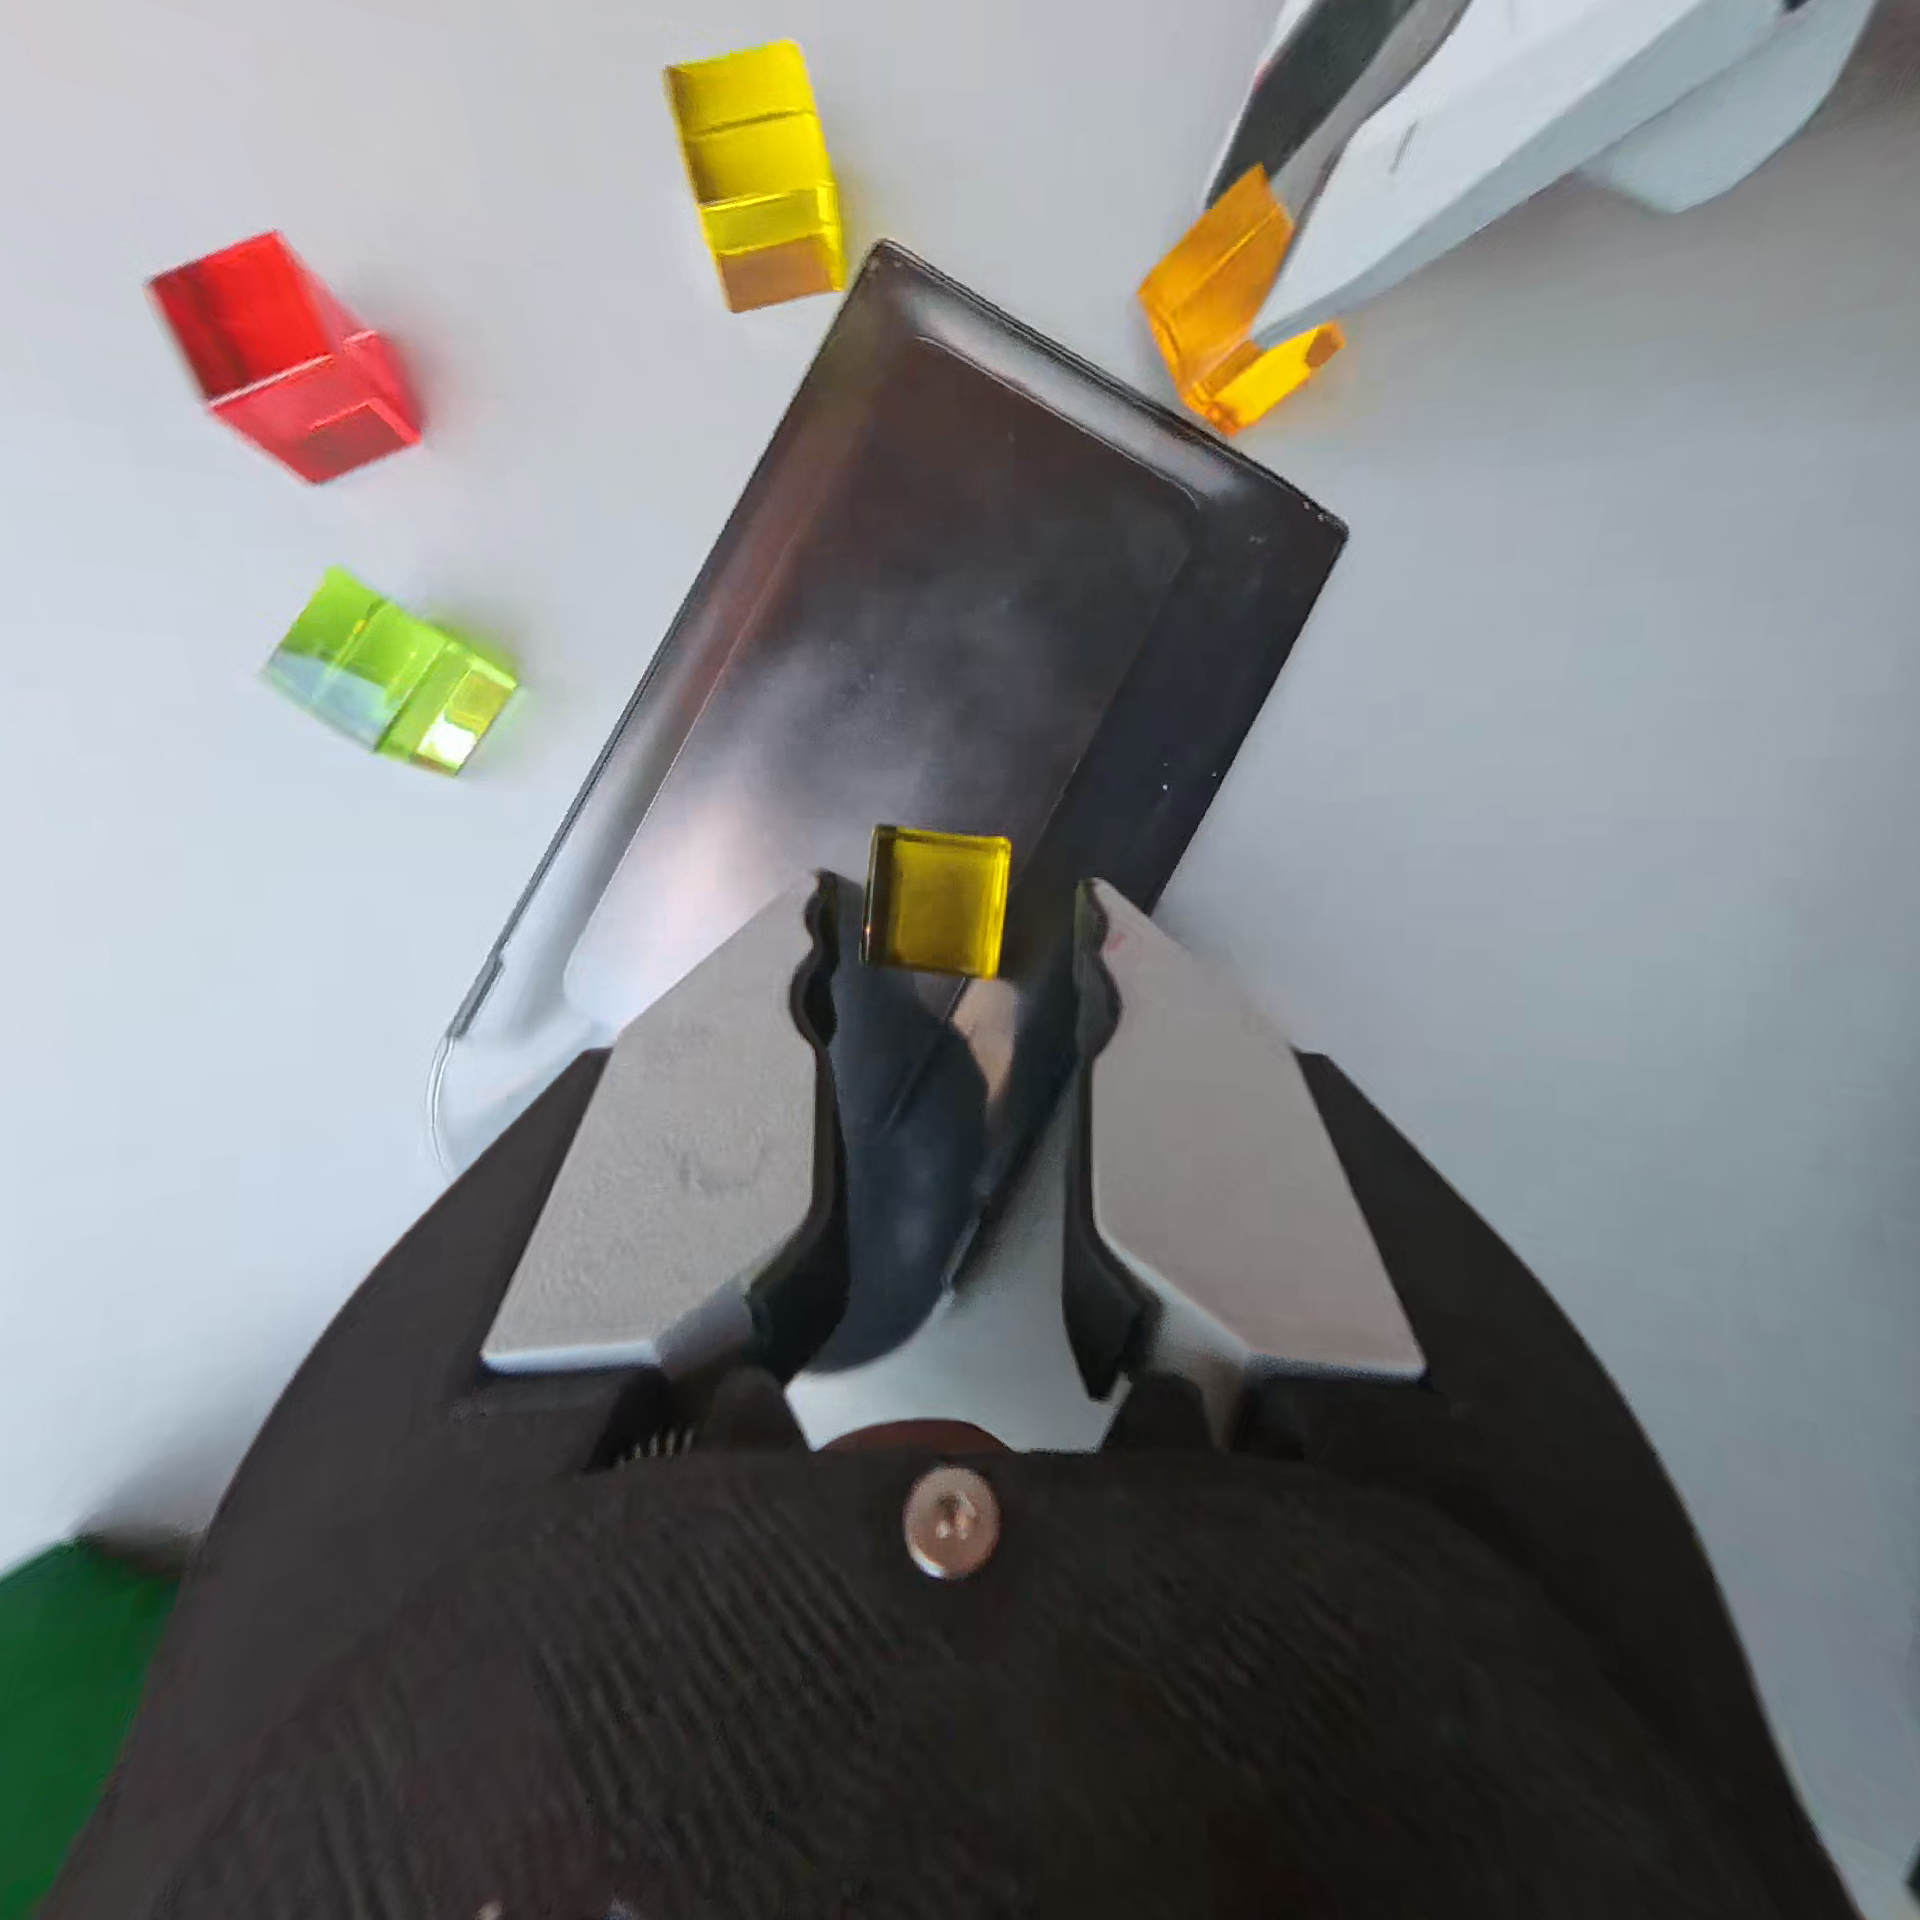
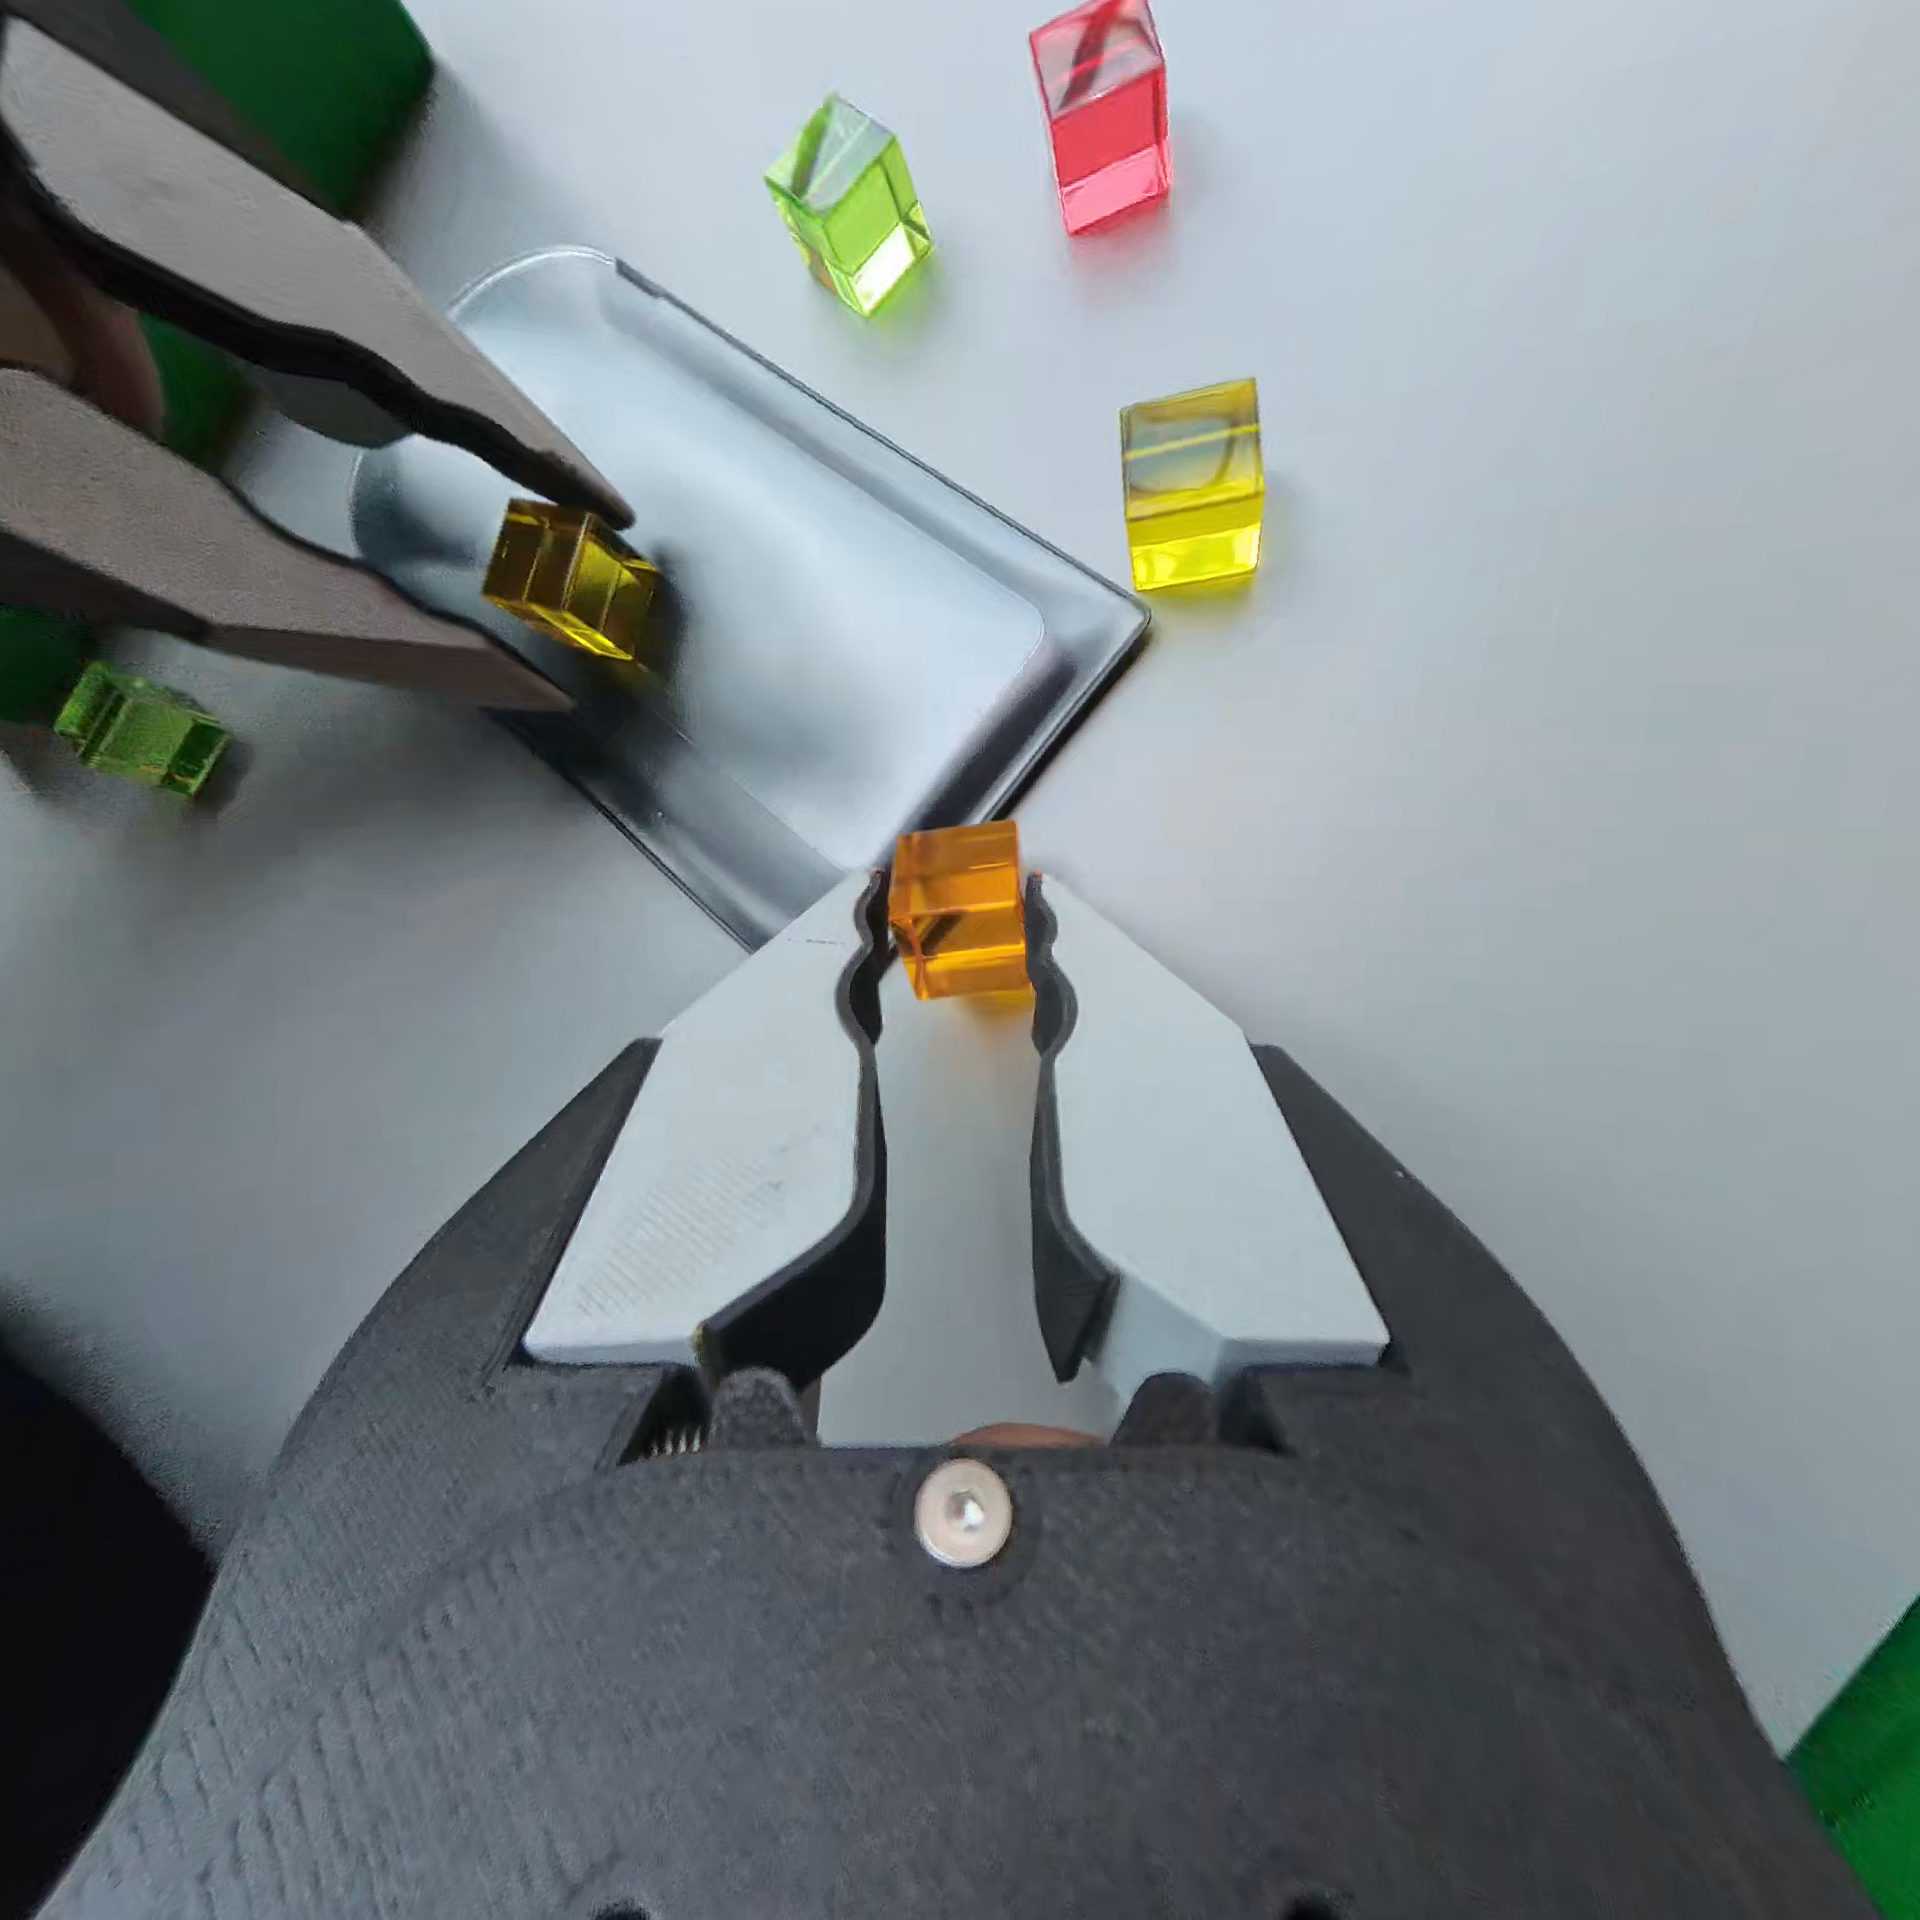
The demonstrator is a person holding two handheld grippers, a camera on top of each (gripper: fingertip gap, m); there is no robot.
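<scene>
Left claw stands open around a dark-yellow cube over the metal tray; right claw grips an orange cube at the tray's corner.

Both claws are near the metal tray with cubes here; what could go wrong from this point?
1. The left claw has the dark yellow cube between its open tips, seemingly loose, so it may tumble on the tray.
2. The right claw grips the orange cube only at its tips beside the tray's corner; it might slip or clip the rim.
3. The cubes look smooth and glossy, so pinches may slide.
</scene>
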